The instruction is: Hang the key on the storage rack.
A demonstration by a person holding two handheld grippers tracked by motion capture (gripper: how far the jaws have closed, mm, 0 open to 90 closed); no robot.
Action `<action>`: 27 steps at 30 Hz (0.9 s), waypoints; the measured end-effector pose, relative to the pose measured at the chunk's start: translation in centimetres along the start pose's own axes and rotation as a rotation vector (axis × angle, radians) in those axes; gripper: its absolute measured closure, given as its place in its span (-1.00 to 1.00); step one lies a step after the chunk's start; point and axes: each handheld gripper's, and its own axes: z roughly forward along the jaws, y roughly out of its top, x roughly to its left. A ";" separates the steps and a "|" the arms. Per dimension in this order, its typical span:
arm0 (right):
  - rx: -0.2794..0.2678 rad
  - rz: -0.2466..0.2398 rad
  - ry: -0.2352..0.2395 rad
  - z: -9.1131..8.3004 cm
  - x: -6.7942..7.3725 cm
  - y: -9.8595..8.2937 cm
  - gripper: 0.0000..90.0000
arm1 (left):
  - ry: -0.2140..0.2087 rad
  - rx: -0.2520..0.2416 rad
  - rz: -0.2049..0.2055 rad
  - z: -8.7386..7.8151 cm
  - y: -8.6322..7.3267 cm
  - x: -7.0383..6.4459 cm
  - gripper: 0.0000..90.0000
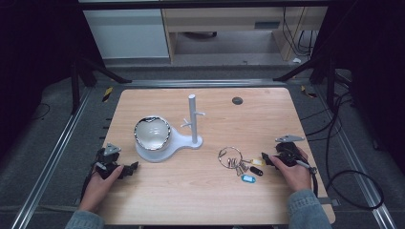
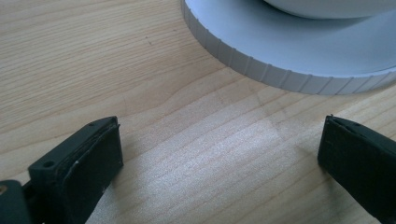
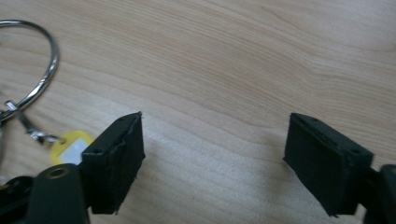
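Since my right claw (image 1: 265, 160) rests open beside the key ring (image 1: 230, 157), a shallow grab could scatter its tags, while my left claw (image 1: 134, 166) gapes empty on the bench (image 1: 191, 195).

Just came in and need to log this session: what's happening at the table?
A person sits at the wooden table with a two-jaw gripper in each hand, and neither holds anything. The right gripper, jaws open, rests beside a key ring with keys and coloured tags lying flat on the table. The left gripper, jaws also open, rests near the round base of a white peg stand, where a shiny metal bowl sits. The keys are not yet picked up.
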 end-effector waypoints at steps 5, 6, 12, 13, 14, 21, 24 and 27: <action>0.025 -0.078 0.054 -0.9 0.9 0.6 -0.13 | -0.001 0.000 0.000 0.0 0.0 0.0 -1.00; 0.028 -0.091 0.062 -1.0 1.1 0.7 -0.05 | -0.001 0.000 0.000 0.0 0.0 0.0 -1.00; 0.036 -0.174 0.142 -1.7 2.4 1.5 0.44 | 0.001 0.000 -0.001 0.0 0.0 0.0 -1.00; 0.041 -0.188 0.158 -1.8 2.7 1.7 0.51 | 0.002 0.000 -0.001 0.0 0.0 0.0 -1.00; 0.043 -0.203 0.171 -1.9 2.9 1.8 0.57 | 0.003 0.000 -0.001 0.0 0.0 0.0 -1.00; 0.158 -0.334 0.229 -2.0 4.7 3.9 0.77 | 0.004 -0.002 -0.005 0.0 0.0 -0.1 -1.00; 0.207 -0.407 0.241 -1.8 5.4 5.0 0.74 | 0.005 0.001 -0.001 0.0 0.0 0.0 -1.00; 0.251 -0.457 0.251 -1.4 6.0 6.1 0.72 | 0.005 0.001 -0.001 0.0 0.0 0.0 -1.00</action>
